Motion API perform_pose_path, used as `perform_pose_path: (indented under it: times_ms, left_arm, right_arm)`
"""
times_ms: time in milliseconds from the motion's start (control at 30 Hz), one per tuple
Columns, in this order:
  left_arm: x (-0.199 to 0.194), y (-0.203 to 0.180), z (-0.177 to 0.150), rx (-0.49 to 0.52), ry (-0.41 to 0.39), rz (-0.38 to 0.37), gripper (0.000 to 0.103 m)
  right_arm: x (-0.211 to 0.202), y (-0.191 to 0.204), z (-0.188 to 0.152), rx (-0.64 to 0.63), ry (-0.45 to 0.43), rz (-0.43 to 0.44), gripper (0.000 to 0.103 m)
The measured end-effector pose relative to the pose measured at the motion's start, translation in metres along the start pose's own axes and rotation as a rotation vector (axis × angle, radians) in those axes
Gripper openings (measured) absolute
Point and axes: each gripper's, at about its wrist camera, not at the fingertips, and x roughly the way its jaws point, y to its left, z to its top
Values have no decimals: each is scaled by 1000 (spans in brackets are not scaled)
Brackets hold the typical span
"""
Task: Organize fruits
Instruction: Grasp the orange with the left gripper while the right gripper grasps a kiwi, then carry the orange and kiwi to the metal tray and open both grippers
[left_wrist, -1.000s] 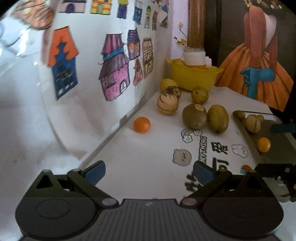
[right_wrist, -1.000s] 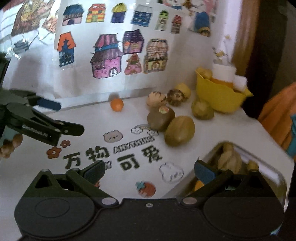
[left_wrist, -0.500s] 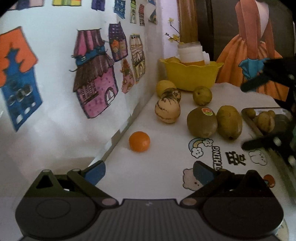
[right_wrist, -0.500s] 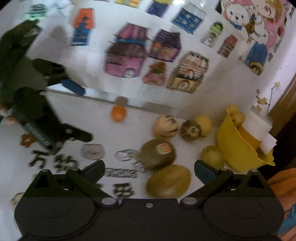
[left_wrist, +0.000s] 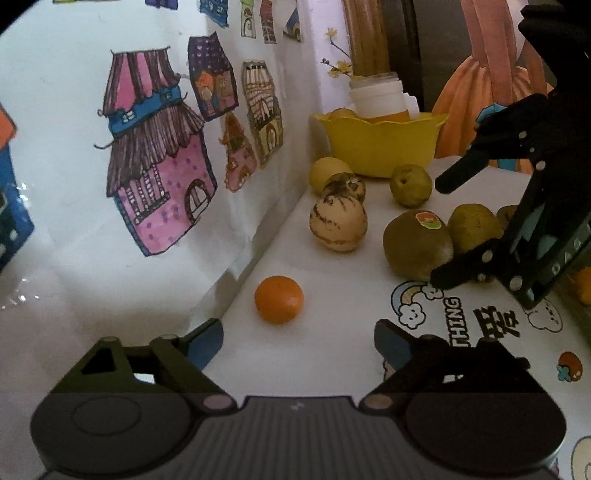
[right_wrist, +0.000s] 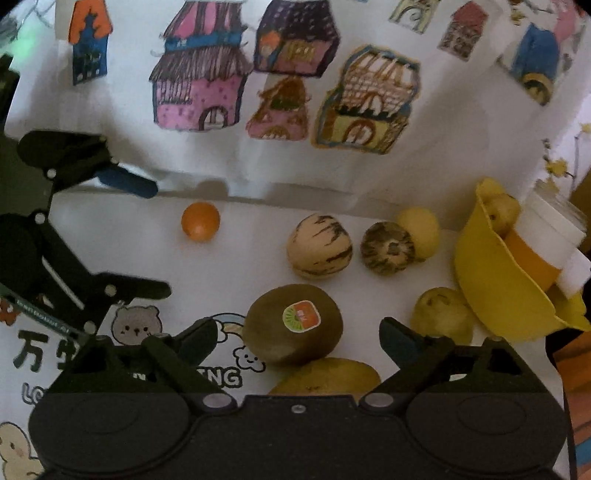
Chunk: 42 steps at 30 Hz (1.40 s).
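Note:
A small orange (left_wrist: 279, 300) lies on the white printed mat near the wall, just ahead of my left gripper (left_wrist: 297, 338). Its jaws are closing and nothing touches the blue pads. In the right wrist view, a brown kiwi with a sticker (right_wrist: 293, 325) sits between the fingers of my right gripper (right_wrist: 297, 332). These jaws are closing too, with a gap left on both sides of the kiwi. A second olive-brown fruit (right_wrist: 328, 376) lies against the kiwi, partly hidden under the gripper body.
A striped pale melon (left_wrist: 338, 225), a dark striped fruit (right_wrist: 388, 248), a yellow lemon (right_wrist: 421, 230) and a small green pear (left_wrist: 410, 184) lie further back. A yellow bowl (left_wrist: 380, 147) holding a white jar stands in the corner. The drawing-covered wall (left_wrist: 147, 166) runs along the left.
Both grippers have come closer to the fruit. The right one has swung over the kiwi, which now sits between its fingers. Both pairs of jaws have narrowed a little.

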Motion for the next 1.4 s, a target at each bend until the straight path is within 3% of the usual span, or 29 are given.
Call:
perform_pose_path:
  times_ms: [67, 367, 700, 900, 1033, 1400]
  left_arm:
    - [4, 2, 1, -17, 16, 1, 84]
    - [12, 6, 6, -38, 13, -12, 76]
    - [24, 10, 14, -81, 34, -14, 71]
    - [29, 8, 17, -93, 43, -18, 56]
    - [31, 7, 17, -88, 39, -11, 36]
    - [16, 9, 12, -128, 36, -36, 34]
  right_arm:
    - [5, 2, 1, -18, 8, -4, 91]
    - [18, 3, 7, -33, 36, 9, 81]
    - [32, 3, 9, -33, 73, 16, 79]
    - [34, 2, 9, -18, 66, 30, 67]
    - [32, 3, 8, -14, 54, 21, 66]
    - [19, 16, 4, -1, -5, -2, 65]
